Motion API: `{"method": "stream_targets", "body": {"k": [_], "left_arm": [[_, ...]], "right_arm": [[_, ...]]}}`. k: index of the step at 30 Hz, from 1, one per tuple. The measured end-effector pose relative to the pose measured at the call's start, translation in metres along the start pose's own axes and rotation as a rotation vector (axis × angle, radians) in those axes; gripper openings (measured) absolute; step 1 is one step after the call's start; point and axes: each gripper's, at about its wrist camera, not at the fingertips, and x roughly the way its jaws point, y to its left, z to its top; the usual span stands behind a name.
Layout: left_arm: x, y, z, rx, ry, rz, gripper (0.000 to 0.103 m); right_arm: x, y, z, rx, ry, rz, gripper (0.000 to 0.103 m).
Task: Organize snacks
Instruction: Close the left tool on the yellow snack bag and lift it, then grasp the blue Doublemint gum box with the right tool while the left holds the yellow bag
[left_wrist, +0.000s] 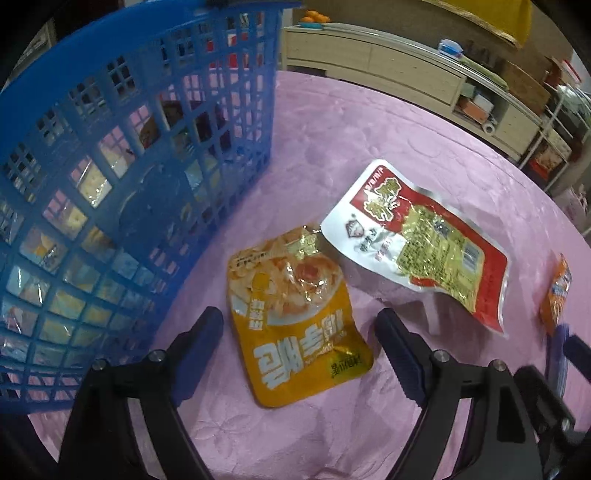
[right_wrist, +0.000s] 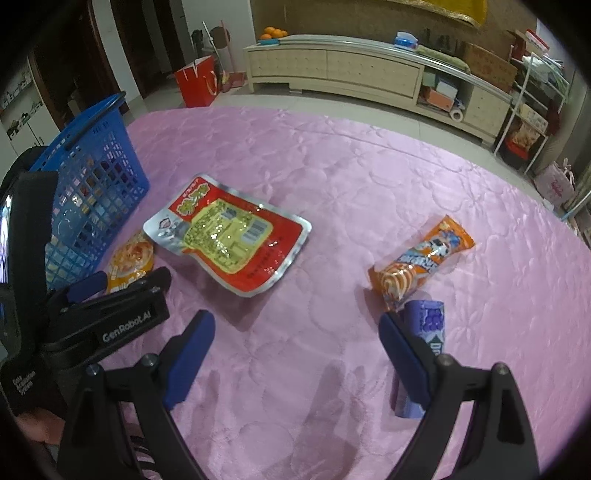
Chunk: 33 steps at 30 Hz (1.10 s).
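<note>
Yellow snack pouch (left_wrist: 295, 314) is seen lying flat on the pink quilted tabletop (left_wrist: 388, 155), dead ahead of the left gripper (left_wrist: 299, 325) and partly betw. its two blue-padded fingers (left_wrist: 201, 339); jaws are spread wide, nothing held. Pouch long axis runs roughly along the gripper's line of sight, slightly skewed, near edge tucked in betw. the fingers, far (crinkled) end pointing away twd the red-and-white foil packet (left_wrist: 417, 240). The two appear to touch or overlap at one corner; cannot be told which from either view. Blue lattice basket (left_wrist: 122, 166) stands just beside the pouch on the left side, snacks already visible thru its wall, so drop-off is judged a short swing left and up over the rim. Left gripper is clearly the nearer one for this pouch; in the right wrist view the pouch (right_wrist: 131, 264) is seen half hidden behind it (right_wrist: 122, 286). Right gripper (right_wrist: 297, 328) is also wide open and empty, held over bare cloth; purple packet (right_wrist: 424, 354) lies along the outside of its right finger (right_wrist: 404, 354), not betw. the fingers, w/ the orange lollipop-print wrapper (right_wrist: 421, 258) just beyond, ends near or touching. Judged: next pick is the yellow pouch by left; a flat, slippery foil pouch will likely need to be pinched by an edge. Four items are counted outside the basket.
</note>
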Motion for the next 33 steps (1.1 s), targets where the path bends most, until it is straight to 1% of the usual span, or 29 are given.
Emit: {"method": "stream_targets", "body": {"k": [1,2,3,4,6,7,9,13,16,20,22,26,30,33], "left_arm": [[0.000,-0.001,0.000,0.002,0.002,0.004,0.081],[-0.001,-0.003,0.000,0.014,-0.001,-0.006,0.072],[0.000,-0.009,0.000,0.035,-0.005,-0.016,0.060],[-0.002,-0.013,-0.001,0.064,-0.007,-0.032,0.054],[-0.003,-0.020,-0.001,0.092,-0.002,-0.046,0.040],[-0.004,-0.022,-0.002,0.105,-0.002,-0.056,0.036],[-0.007,-0.025,-0.004,0.131,0.004,-0.098,0.016],[-0.011,-0.024,-0.008,0.163,0.023,-0.172,0.013],[-0.011,-0.019,-0.008,0.164,0.040,-0.246,0.012],[-0.024,-0.018,-0.013,0.191,0.021,-0.294,0.012],[-0.033,-0.019,-0.016,0.209,0.008,-0.310,0.012],[-0.050,-0.033,-0.019,0.248,-0.020,-0.328,0.012],[-0.057,-0.045,-0.022,0.301,-0.036,-0.345,0.012],[-0.058,-0.058,-0.022,0.342,-0.045,-0.351,0.012]], "right_arm": [[0.000,-0.001,-0.001,0.006,0.005,0.008,0.093],[0.002,-0.002,0.000,0.010,0.008,0.011,0.093],[0.003,-0.003,-0.001,0.015,0.012,0.012,0.093],[0.003,-0.003,-0.001,0.018,0.015,0.017,0.093],[0.002,-0.001,-0.001,0.016,0.015,0.017,0.093],[0.001,-0.001,-0.002,0.013,0.013,0.016,0.093],[-0.002,-0.001,-0.003,0.011,0.009,0.017,0.093],[-0.007,-0.010,-0.007,0.025,0.004,0.019,0.093],[-0.014,-0.018,-0.009,0.041,-0.005,0.017,0.093],[-0.024,-0.034,-0.013,0.074,-0.024,0.013,0.093],[-0.026,-0.043,-0.015,0.094,-0.027,0.009,0.093],[-0.027,-0.061,-0.015,0.141,-0.027,0.000,0.093],[-0.020,-0.076,-0.014,0.184,-0.008,-0.020,0.093],[-0.013,-0.082,-0.015,0.206,0.014,-0.017,0.093]]}}
